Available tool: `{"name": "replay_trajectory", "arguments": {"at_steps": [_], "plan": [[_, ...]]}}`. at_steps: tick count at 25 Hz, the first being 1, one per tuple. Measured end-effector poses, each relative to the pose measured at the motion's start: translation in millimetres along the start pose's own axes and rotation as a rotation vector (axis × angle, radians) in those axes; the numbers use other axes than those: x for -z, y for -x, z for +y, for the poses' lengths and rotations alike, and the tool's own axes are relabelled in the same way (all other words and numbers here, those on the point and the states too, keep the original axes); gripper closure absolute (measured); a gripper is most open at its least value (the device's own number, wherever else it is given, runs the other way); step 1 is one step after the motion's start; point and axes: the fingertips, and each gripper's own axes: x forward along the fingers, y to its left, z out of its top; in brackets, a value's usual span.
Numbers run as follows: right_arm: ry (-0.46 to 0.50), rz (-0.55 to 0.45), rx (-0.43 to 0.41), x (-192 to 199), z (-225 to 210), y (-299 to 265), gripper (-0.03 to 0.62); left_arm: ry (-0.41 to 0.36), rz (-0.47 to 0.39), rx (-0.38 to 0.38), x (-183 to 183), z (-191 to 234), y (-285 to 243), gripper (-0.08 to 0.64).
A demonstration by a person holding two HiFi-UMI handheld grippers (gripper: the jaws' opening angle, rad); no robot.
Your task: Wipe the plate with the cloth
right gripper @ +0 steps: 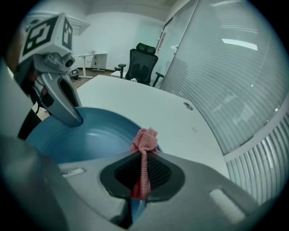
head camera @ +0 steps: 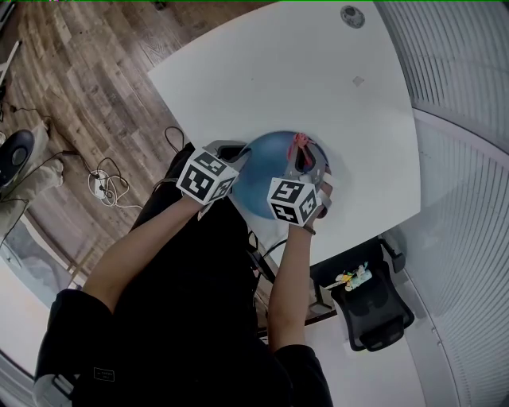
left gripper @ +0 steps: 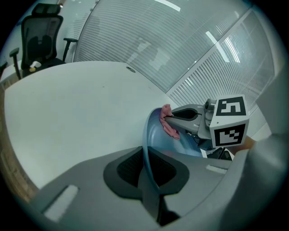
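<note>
Blue plate (right gripper: pixel 90 135), held tilted over the near edge of the white table (head camera: pixel 318 79), hollow face turned toward the right gripper's camera. Contact between plate and tabletop not discernible.

Pink checked cloth (right gripper: pixel 145 140), bunched into a knot against the plate's rim on the side away from the person, its tail running back between the pads.

Right gripper (right gripper: pixel 142 173), clamped on the cloth, with a sliver of blue rim visible below the cloth in the same gap.

Left gripper (left gripper: pixel 146 168), clamped on the opposite rim, seen edge-on between the pads.

Marker cubes of the two grippers side by side in the head view, plate between and beyond them.

Person (head camera: pixel 191 318) in dark clothing, bare forearms reaching up to the grippers.

Small round insert (head camera: pixel 352 16) near the table's far edge.

Black office chair (head camera: pixel 374 310) beside the table, small objects on its seat. Wooden floor (head camera: pixel 87 87) with loose cables (head camera: pixel 107 187). Slatted wall (head camera: pixel 469 199) along the right side of the head view.
</note>
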Motion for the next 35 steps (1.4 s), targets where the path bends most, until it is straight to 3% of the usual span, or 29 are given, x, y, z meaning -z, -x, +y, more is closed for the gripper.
{"name": "replay_trajectory", "arguments": {"at_steps": [7, 13, 19, 29, 35], "plan": [[0.116, 0.077, 0.055, 20.1, -8.8, 3.8, 0.578, 0.004, -0.001, 0.001, 0.6, 0.9, 0.0, 0.537], [0.37, 0.147, 0.102, 39.2, -12.0, 10.8, 0.578, -0.013, -0.001, -0.003, 1.1, 0.3, 0.5, 0.535], [0.546, 0.19, 0.068, 54.0, -13.2, 17.6, 0.578, 0.003, -0.007, -0.002, -0.2, -0.1, 0.2, 0.538], [0.664, 0.254, 0.005, 75.9, -8.8, 28.7, 0.578, 0.052, -0.026, -0.005, -0.6, 2.5, -1.6, 0.543], [0.666, 0.291, -0.025, 92.3, -0.4, 42.1, 0.578, 0.049, -0.038, -0.017, -0.9, 2.4, 0.3, 0.543]]}}
